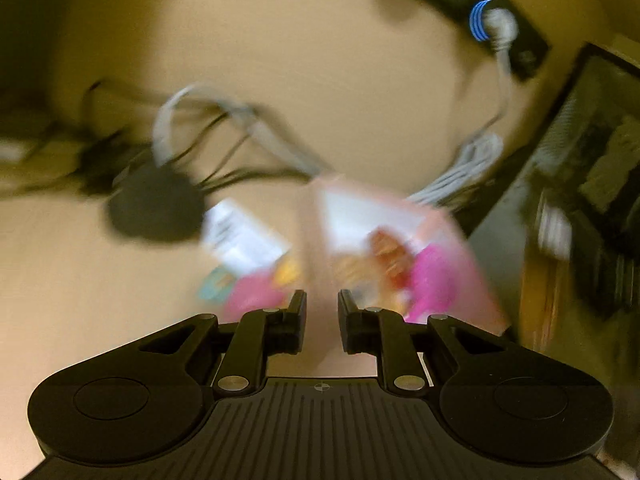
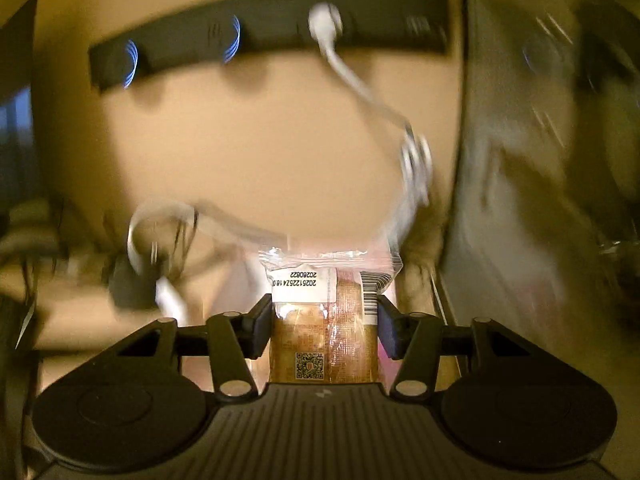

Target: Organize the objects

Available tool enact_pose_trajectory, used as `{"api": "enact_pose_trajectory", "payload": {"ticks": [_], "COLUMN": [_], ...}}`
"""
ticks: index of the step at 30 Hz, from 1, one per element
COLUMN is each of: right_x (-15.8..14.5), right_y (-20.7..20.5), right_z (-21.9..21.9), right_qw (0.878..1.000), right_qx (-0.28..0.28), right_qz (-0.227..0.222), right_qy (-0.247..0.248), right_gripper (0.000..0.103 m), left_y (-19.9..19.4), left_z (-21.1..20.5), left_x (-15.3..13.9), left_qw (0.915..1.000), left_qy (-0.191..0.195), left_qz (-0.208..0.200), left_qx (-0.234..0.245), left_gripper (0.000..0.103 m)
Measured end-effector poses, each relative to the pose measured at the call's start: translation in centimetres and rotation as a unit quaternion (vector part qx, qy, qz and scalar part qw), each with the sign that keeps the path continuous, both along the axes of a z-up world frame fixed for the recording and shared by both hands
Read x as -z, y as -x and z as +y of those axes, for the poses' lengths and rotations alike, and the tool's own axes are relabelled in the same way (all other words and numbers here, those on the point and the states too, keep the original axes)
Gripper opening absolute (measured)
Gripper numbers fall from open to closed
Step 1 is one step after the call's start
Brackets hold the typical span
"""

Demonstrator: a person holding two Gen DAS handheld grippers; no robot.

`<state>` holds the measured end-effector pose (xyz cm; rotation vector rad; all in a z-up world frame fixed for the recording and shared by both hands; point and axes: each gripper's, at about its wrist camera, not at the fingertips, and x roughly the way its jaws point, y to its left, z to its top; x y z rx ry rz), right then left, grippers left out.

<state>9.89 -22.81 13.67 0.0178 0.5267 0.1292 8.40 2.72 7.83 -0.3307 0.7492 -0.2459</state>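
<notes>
Left wrist view is badly smeared, so details there are uncertain: a dark round object (image 1: 156, 210) with cables lies at far left on the tan desk (image 1: 300, 60), then the left gripper (image 1: 322, 300), its fingers a narrow gap apart over a pink box (image 1: 400, 256) standing on the desk; whether they pinch its near edge or hang just short of it, I cannot tell. A coiled white cable (image 1: 464, 168) lies beyond, plugged into a black power strip (image 1: 500, 16) at upper right. Right wrist view shows the right gripper (image 2: 322, 320) pinching a wrapped snack packet (image 2: 326, 320) between both pads, lifted clear of the desk. Judging by this, the packet is headed for the box. To do it well, steady the box with the left, bring the packet in slowly over the opening, keep clear of the cable, and release only once it is low inside.
</notes>
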Motion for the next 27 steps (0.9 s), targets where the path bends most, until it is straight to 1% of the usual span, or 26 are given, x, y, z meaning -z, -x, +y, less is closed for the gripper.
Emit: {"api": "enact_pose_trajectory", "payload": {"ticks": [1, 2, 4, 6, 8, 10, 12, 13, 14, 15, 16, 18, 21, 23, 27], "right_x": [-0.3, -0.4, -0.2, 0.5, 1.7, 3.1, 4.2, 4.8, 5.2, 5.5, 5.9, 6.6, 7.3, 7.9, 8.4], "right_y": [-1.7, -2.8, -3.6, -2.9, -1.3, 0.1, 1.2, 1.9, 2.6, 3.1, 3.6, 4.8, 5.6, 5.7, 6.0], "right_z": [0.6, 1.1, 1.7, 2.1, 2.7, 3.1, 3.1, 3.1, 3.1, 3.1, 3.1, 2.7, 2.0, 1.4, 0.7], "right_qw": [1.000, 1.000, 1.000, 1.000, 0.999, 0.997, 0.995, 0.994, 0.993, 0.992, 0.992, 0.991, 0.990, 0.988, 0.987], "right_qx": [0.007, 0.013, 0.013, -0.008, -0.025, -0.035, -0.042, -0.046, -0.048, -0.048, -0.047, -0.043, -0.030, -0.019, -0.002], "right_qz": [-0.002, 0.001, 0.007, 0.020, 0.031, 0.047, 0.068, 0.077, 0.083, 0.087, 0.090, 0.094, 0.109, 0.125, 0.138], "right_qy": [0.007, 0.015, 0.019, 0.016, 0.035, 0.055, 0.062, 0.064, 0.069, 0.074, 0.079, 0.088, 0.086, 0.084, 0.082], "right_gripper": [0.080, 0.087, 0.087, 0.088, 0.088, 0.088, 0.088, 0.088, 0.088, 0.088, 0.089, 0.094, 0.097, 0.097, 0.098], "left_y": [0.2, 0.4, 0.8, 0.8, 0.2, -0.6, -2.2, -3.2, -4.0, -4.8, -5.5, -6.6, -8.0, -9.1, -8.8], "left_z": [0.7, 1.4, 2.9, 3.9, 4.6, 4.9, 4.6, 4.2, 3.6, 3.1, 2.3, 1.5, 1.6, 1.1, 0.0], "left_x": [0.8, 1.2, 2.1, 2.5, 2.5, 2.1, 1.5, 1.3, 1.1, 0.9, 0.9, 1.0, 2.0, 3.0, 3.3], "left_qw": [0.9997, 0.9992, 0.9978, 0.9967, 0.9955, 0.9944, 0.9933, 0.9933, 0.9943, 0.9959, 0.9974, 0.9977, 0.9973, 0.9961, 0.9942], "left_qy": [-0.006, -0.010, -0.012, -0.007, 0.014, 0.042, 0.066, 0.071, 0.063, 0.046, 0.017, -0.023, -0.030, -0.050, -0.094], "left_qz": [0.017, 0.030, 0.050, 0.058, 0.064, 0.063, 0.060, 0.058, 0.056, 0.055, 0.055, 0.053, 0.057, 0.069, 0.050], "left_qx": [-0.014, -0.024, -0.042, -0.056, -0.069, -0.074, -0.074, -0.071, -0.064, -0.055, -0.043, -0.035, -0.035, -0.022, 0.008], "left_gripper": [0.018, 0.018, 0.018, 0.018, 0.018, 0.018, 0.018, 0.018, 0.018, 0.018, 0.018, 0.018, 0.018, 0.018, 0.019]}}
